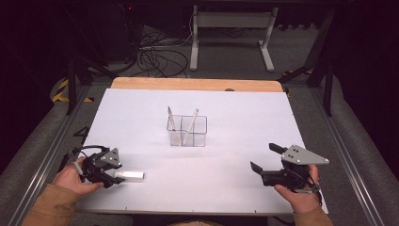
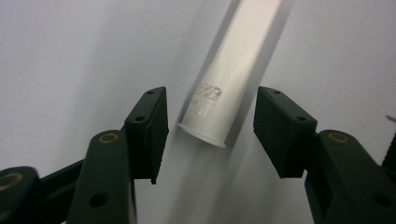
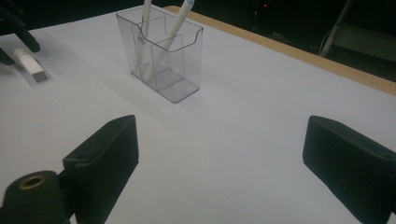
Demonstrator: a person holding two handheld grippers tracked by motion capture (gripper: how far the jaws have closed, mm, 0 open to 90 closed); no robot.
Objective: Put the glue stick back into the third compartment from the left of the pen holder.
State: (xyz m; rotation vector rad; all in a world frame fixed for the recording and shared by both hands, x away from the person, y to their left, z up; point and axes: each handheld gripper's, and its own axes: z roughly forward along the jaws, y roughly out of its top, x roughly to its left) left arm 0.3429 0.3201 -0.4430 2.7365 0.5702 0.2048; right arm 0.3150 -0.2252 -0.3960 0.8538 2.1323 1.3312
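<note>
High view: white tube [image 1: 129,176] lies flat on the tabletop [image 1: 226,160], near-left, at the left claw [image 1: 114,178] tips.
Left gripper view: tube between the pads [image 2: 149,128], untouched; claw released.
Right gripper view: right claw [image 3: 219,154] released, clear holder [image 3: 161,56] well beyond.

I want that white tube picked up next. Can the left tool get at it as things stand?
Probably yes: the white tube lies flat on the table between the left tool's open jaws, gaps showing on both sides and nothing in between.
</note>
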